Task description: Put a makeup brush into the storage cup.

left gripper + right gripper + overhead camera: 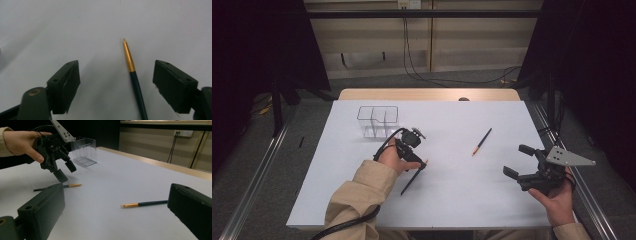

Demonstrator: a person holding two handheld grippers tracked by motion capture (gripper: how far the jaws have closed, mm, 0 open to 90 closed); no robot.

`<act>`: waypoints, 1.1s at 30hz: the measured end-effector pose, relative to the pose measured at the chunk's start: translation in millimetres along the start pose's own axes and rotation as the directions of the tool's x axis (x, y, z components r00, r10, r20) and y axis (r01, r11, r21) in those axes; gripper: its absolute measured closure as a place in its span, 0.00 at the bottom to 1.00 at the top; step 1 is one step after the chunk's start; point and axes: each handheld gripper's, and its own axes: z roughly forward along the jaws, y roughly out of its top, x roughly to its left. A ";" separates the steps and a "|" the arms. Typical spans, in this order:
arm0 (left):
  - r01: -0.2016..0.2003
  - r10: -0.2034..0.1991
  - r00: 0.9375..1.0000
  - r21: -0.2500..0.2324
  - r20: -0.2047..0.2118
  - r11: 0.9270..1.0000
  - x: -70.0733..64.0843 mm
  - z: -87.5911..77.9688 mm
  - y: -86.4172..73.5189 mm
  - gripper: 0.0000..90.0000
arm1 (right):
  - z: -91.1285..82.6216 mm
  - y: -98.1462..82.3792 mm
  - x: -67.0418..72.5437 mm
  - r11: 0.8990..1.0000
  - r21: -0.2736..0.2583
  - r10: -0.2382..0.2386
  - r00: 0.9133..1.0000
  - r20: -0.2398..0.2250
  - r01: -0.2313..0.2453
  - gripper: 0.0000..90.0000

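Status: early in the work, nothing stowed yet.

Your left gripper [418, 161] hangs over the near brush [132, 75], a dark-handled one with a gold band and pale tip, lying flat on the white table [452, 200] left of centre. Seen along that gripper, the brush runs up between the two jaws, nearer the right one, and neither pad touches it. The jaws stand apart, with clear table showing on both sides of the handle. The brush is therefore not gripped; it rests on the table.

Your right gripper [522, 162] sits low at the near right, held in your right hand [557, 200], jaws wide apart and empty. The second brush [482, 141] lies well apart from the first, right of centre and farther out, tip toward you. In the right gripper view it lies between that gripper's jaws in the picture only; it is farther off on the table, untouched.

The clear box [378, 121] with dividers stands at the far left, upright, and its compartments look empty.

Judgement: if the brushes are meant for the box, both remain to be lifted and placed. Step in hand: closing on the near brush. Done so far: lining up over it, no more.
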 end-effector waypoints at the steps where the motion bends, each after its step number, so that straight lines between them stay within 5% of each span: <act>1: -0.012 0.011 1.000 0.006 0.006 1.000 -0.1 -0.1 0.3 0.33 | 0.0 -0.1 0.0 1.000 0.002 0.000 1.000 0.001 0.000 0.01; 10: -0.032 0.032 0.999 0.042 0.019 0.999 -3.5 3.6 1.2 0.50 | 0.0 0.2 0.4 1.000 0.002 0.001 1.000 0.000 -0.001 0.01; 24: -0.011 0.008 0.999 0.080 0.043 0.997 -7.2 11.5 1.6 0.67 | 0.6 0.2 0.8 1.000 0.001 -0.002 1.000 -0.002 0.002 0.01; 33: -0.018 0.011 0.999 0.149 0.044 0.989 -16.0 13.8 5.0 0.83 | 1.1 0.6 1.2 1.000 0.000 -0.006 1.000 -0.003 0.006 0.01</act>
